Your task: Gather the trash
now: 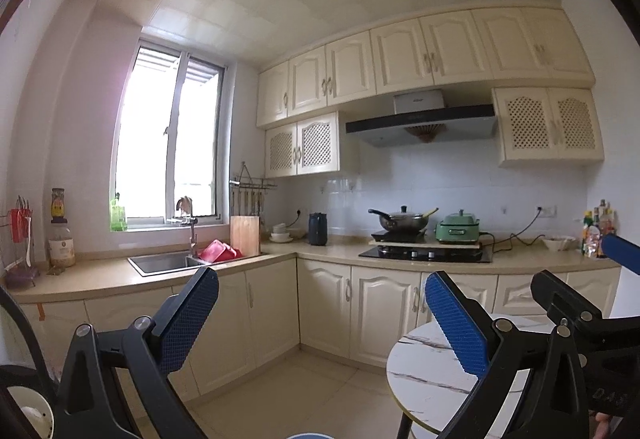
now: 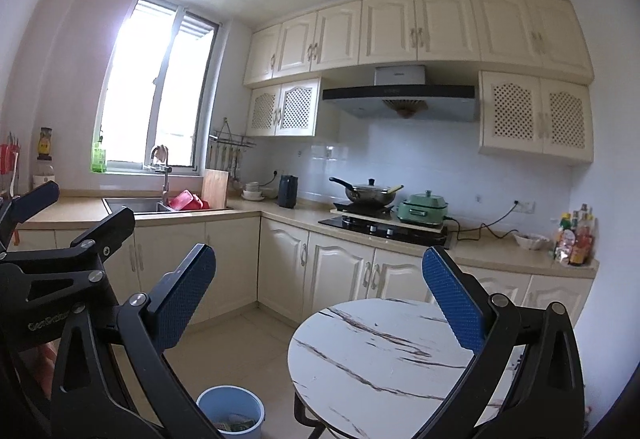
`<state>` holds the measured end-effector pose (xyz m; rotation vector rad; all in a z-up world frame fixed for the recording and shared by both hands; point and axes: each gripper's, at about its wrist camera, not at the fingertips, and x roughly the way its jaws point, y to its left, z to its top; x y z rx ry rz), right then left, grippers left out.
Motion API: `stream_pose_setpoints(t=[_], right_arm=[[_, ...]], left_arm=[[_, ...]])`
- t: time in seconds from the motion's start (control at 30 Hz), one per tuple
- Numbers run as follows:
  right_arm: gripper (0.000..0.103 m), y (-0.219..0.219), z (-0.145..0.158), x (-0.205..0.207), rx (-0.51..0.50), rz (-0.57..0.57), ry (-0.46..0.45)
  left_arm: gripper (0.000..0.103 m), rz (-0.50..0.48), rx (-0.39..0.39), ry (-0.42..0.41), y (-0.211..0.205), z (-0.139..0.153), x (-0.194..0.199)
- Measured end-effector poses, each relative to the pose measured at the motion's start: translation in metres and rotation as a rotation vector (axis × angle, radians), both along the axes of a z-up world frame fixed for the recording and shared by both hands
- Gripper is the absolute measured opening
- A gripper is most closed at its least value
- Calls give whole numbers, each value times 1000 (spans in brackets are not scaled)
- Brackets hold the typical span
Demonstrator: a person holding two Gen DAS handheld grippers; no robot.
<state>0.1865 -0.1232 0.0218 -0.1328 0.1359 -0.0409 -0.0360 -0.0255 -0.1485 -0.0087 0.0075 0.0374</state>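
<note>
Kitchen, cream cabinets, L-shaped counter (image 1: 120, 279), bright window (image 1: 168, 143) on the left.

Left wrist view: left tool (image 1: 320, 319) held up in the air, blue pads spread wide, nothing between them. Sink (image 1: 160, 263) on the counter with red items (image 1: 218, 251) at its right end and a cutting board (image 1: 245, 235) beside them. Kettle (image 1: 317, 229) in the corner. Pan (image 1: 400, 221) and green cooker (image 1: 458, 229) sit on the hob (image 1: 424, 253) under the hood (image 1: 420, 119). Bottles (image 1: 598, 231) at the far right of the counter. Round marble tabletop (image 1: 428, 371) is at lower right, partly behind the right finger. Right tool (image 1: 580, 279) pokes in at the right edge, one blue pad visible; fingers look apart. Only a thin blue arc of the bin rim (image 1: 310, 435) shows at the bottom edge.

Right wrist view: right tool (image 2: 320, 303) also in the air, pads wide apart, nothing held. Tabletop (image 2: 380, 359) is below and between the fingers, top bare as far as visible. Blue bin (image 2: 231, 413) stands on the floor just left of the tabletop's leg; trash (image 2: 236, 425), greenish and paper-like scraps, lies inside at the bottom. Left tool (image 2: 72, 211) comes in at the left edge, black fingers apart. Same counter, sink (image 2: 136, 205), hob (image 2: 380, 229) and bottles (image 2: 576, 239) behind.
</note>
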Motion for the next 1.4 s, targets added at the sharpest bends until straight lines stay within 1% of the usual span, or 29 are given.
stream_pose_setpoints(t=[0.17, 0.2, 0.37, 0.6, 0.97, 1.17, 1.4], right_arm=[[103, -8, -5, -2, 19, -7, 9], [103, -9, -6, -1, 18, -10, 12], [103, -16, -10, -2, 25, -13, 31], [103, -21, -15, -2, 28, -20, 45], [103, -25, -16, 0, 32, -23, 57], [103, -26, -16, 0, 32, -23, 56], [103, -27, -17, 3, 34, -24, 62]], left_arm=[[103, -9, 10, 6, 2, -4, 0], [103, -11, 10, 8, 2, -1, 8], [102, -19, 13, 21, 2, 5, 19], [102, -30, 14, 42, 6, 20, 36], [103, -43, 14, 59, 22, 46, 48], [102, -46, 15, 61, 28, 49, 50], [102, -50, 18, 64, 38, 64, 58]])
